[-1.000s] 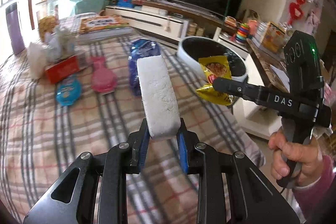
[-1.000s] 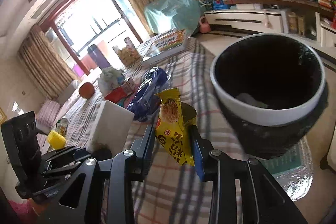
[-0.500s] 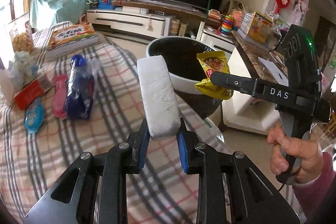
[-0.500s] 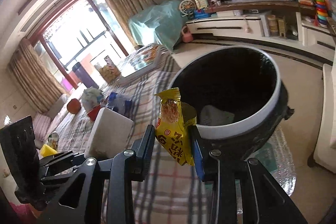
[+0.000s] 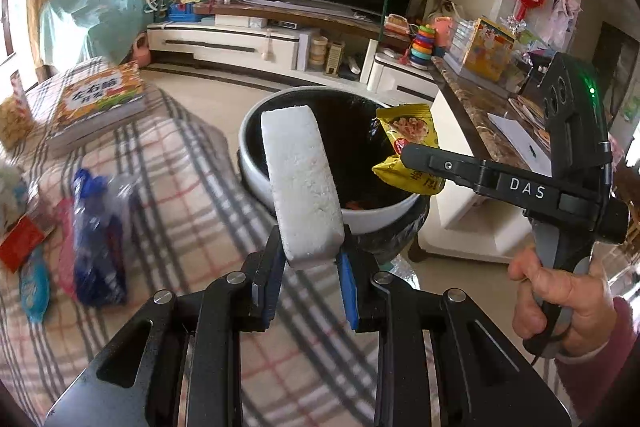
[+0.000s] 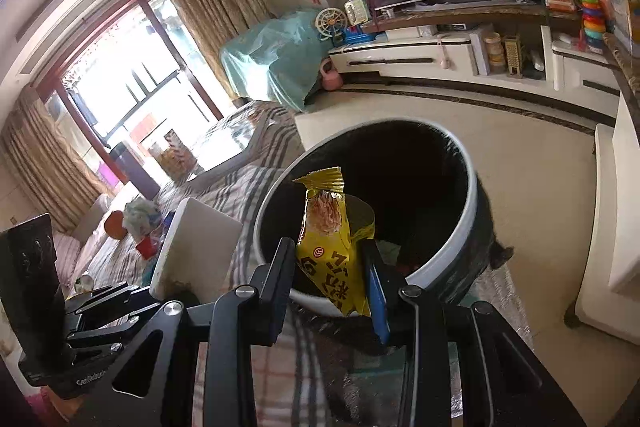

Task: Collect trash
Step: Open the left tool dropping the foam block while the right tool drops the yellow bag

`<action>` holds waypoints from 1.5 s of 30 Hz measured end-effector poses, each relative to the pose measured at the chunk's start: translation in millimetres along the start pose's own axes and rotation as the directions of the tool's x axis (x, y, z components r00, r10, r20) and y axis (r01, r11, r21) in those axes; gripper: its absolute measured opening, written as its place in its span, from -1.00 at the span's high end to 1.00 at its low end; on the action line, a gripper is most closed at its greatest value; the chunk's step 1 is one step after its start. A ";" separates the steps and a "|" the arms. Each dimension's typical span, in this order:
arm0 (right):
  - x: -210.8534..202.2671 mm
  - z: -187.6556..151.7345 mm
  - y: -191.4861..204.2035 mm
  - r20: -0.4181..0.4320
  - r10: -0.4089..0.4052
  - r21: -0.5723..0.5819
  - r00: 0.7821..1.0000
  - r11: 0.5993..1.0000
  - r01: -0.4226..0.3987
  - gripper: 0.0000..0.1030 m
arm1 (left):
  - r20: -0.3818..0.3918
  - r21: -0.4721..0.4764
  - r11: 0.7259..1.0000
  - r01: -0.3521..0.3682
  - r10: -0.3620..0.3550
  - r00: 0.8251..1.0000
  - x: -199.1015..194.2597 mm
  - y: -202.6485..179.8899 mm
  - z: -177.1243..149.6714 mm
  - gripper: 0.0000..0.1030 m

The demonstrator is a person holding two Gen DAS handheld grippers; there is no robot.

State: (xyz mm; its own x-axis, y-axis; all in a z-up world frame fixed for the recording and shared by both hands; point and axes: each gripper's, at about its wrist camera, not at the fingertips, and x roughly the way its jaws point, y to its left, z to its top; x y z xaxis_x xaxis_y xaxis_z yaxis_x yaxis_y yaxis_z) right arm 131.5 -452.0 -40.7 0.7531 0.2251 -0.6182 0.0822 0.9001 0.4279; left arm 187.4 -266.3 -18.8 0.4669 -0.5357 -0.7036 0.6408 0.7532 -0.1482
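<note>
White foam block [image 5: 302, 183] clamped in left gripper [image 5: 308, 263]; yellow wrapper [image 6: 334, 243] in right gripper [image 6: 330, 267].

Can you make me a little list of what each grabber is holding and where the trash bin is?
left gripper: shut on white foam block
right gripper: shut on yellow snack wrapper
trash bin: open, black liner, beside the plaid-covered table
still on table: blue bag, book
</note>
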 end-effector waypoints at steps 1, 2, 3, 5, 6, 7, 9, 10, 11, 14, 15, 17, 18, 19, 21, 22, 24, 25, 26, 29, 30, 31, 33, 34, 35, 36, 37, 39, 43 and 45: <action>0.9 2.9 -2.9 0.001 -0.004 0.002 1.000 1.000 0.004 0.34 | -0.002 0.004 1.000 0.001 -0.001 1.000 3.0 -1.9 3.1 0.54; 1.7 5.3 -5.2 0.001 -0.006 0.005 1.000 1.000 0.006 0.34 | -0.006 0.008 1.000 0.003 -0.003 1.000 5.9 -3.1 5.8 0.54; 2.3 7.3 -7.5 0.001 -0.007 0.007 1.000 1.000 0.007 0.34 | -0.009 0.009 1.000 0.004 -0.004 1.000 7.8 -3.3 7.4 0.54; 4.2 11.1 -10.9 0.001 -0.012 0.007 1.000 1.000 0.012 0.33 | -0.012 0.006 1.000 0.010 -0.010 1.000 13.1 -4.2 13.2 0.54; 5.5 13.0 -12.6 -0.001 -0.013 0.007 1.000 1.000 0.013 0.33 | -0.013 0.004 1.000 0.013 -0.013 1.000 15.1 -4.3 15.7 0.54; 6.9 15.2 -14.4 -0.003 -0.014 0.007 1.000 1.000 0.014 0.33 | -0.016 0.000 1.000 0.020 -0.020 1.000 18.0 -4.6 18.8 0.54; 9.8 19.3 -16.9 -0.006 -0.015 0.008 1.000 1.000 0.015 0.32 | -0.021 -0.008 1.000 0.030 -0.030 0.999 22.7 -4.5 24.7 0.54; 11.1 20.9 -18.5 -0.007 -0.013 0.010 1.000 1.000 0.013 0.32 | -0.023 -0.008 1.000 0.029 -0.029 0.999 24.1 -4.6 26.6 0.54; 12.2 22.3 -19.8 -0.008 -0.012 0.013 1.000 1.000 0.013 0.32 | -0.025 -0.007 1.000 0.028 -0.028 0.999 26.1 -4.7 29.0 0.54; 14.4 25.4 -23.7 -0.008 -0.016 0.017 1.000 1.000 0.016 0.31 | -0.035 -0.007 1.000 0.027 -0.027 0.999 31.6 -4.8 33.5 0.53; 15.1 26.4 -25.3 -0.008 -0.017 0.018 1.000 1.000 0.018 0.31 | -0.040 -0.009 1.000 0.028 -0.028 0.999 33.4 -4.8 34.6 0.53; 16.5 27.4 -28.1 -0.010 -0.021 0.022 1.000 1.000 0.021 0.30 | -0.048 -0.013 0.999 0.034 -0.034 0.998 36.9 -4.6 36.8 0.53; 16.8 27.9 -28.9 -0.010 -0.021 0.023 1.000 0.999 0.022 0.30 | -0.051 -0.011 0.999 0.033 -0.033 0.998 38.5 -5.0 37.5 0.53; 17.4 28.7 -30.5 -0.011 -0.023 0.025 1.000 0.999 0.023 0.30 | -0.052 -0.008 0.999 0.031 -0.031 0.998 39.6 -5.9 38.3 0.53; 17.7 30.0 -32.9 -0.011 -0.027 0.025 1.000 0.999 0.027 0.29 | -0.054 -0.005 0.999 0.031 -0.032 0.998 41.8 -7.0 39.8 0.53; 17.3 29.8 -33.7 -0.011 -0.028 0.023 1.000 0.999 0.029 0.28 | -0.056 -0.003 1.000 0.030 -0.030 0.998 43.4 -8.0 40.7 0.53; 18.2 30.8 -35.9 -0.015 -0.030 0.025 0.999 0.999 0.031 0.28 | -0.061 0.000 1.000 0.026 -0.026 0.998 46.6 -8.9 41.4 0.53; 19.3 31.8 -36.4 -0.018 -0.031 0.024 0.999 0.999 0.032 0.28 | -0.064 0.001 1.000 0.024 -0.024 0.998 48.7 -9.4 41.9 0.53; 20.0 32.3 -36.7 -0.021 -0.035 0.021 0.999 0.999 0.035 0.27 | -0.066 0.001 1.000 0.022 -0.022 0.998 50.2 -9.6 42.1 0.52; 22.8 34.0 -37.1 -0.031 -0.039 0.013 0.999 0.999 0.039 0.27 | -0.073 -0.001 1.000 0.019 -0.019 0.997 55.2 -9.7 43.3 0.52; 24.1 33.9 -36.6 -0.034 -0.041 0.011 0.999 0.999 0.042 0.27 | -0.075 0.001 1.000 0.017 -0.017 0.997 56.9 -10.3 44.4 0.52; 25.7 34.4 -36.9 -0.038 -0.044 0.007 0.998 0.999 0.045 0.27 | -0.076 0.002 1.000 0.014 -0.014 0.997 58.3 -10.7 45.1 0.51; 28.6 35.4 -37.4 -0.046 -0.048 0.003 0.998 0.999 0.049 0.26 | -0.078 0.004 1.000 0.008 -0.007 0.997 60.9 -10.4 46.2 0.50; 29.8 36.5 -36.9 -0.048 -0.052 0.000 0.998 0.999 0.052 0.24 | -0.081 0.004 1.000 0.006 -0.006 0.997 62.7 -10.6 47.1 0.47; 30.8 38.2 -36.5 -0.049 -0.056 -0.003 0.997 0.998 0.056 0.22 | -0.084 0.004 1.000 0.003 -0.003 0.996 64.4 -10.3 47.4 0.47; 31.6 39.2 -36.7 -0.049 -0.061 -0.006 0.997 0.998 0.060 0.20 | -0.087 0.003 1.000 -0.001 0.002 0.996 66.1 -9.6 47.8 0.46; 32.4 40.3 -37.2 -0.050 -0.065 -0.008 0.997 0.998 0.065 0.09 | -0.091 0.001 1.000 -0.006 0.006 0.996 67.4 -8.9 47.9 0.40; 32.8 42.0 -38.6 -0.055 -0.074 -0.007 0.996 0.997 0.074 -0.07 | -0.093 -0.006 1.000 -0.009 0.008 0.996 68.0 -6.8 47.6 0.27; 26.8 43.7 -41.0 -0.037 -0.080 0.002 0.996 0.997 0.080 -0.35 | -0.077 -0.023 0.999 -0.023 0.021 0.997 62.1 -4.2 44.6 -0.13; 23.0 43.5 -41.6 -0.023 -0.081 0.011 0.996 0.997 0.081 -0.40 | -0.069 -0.029 0.999 -0.024 0.022 0.997 57.4 -2.5 42.4 -0.15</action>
State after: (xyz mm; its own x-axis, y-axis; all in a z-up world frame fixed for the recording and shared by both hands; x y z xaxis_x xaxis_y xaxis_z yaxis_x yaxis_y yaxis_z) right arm 173.8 -500.5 -44.0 0.7285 0.1606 -0.6659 0.1500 0.9111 0.3838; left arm 238.3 -315.1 -29.3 0.4376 -0.4912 -0.7531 0.6112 0.7768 -0.1514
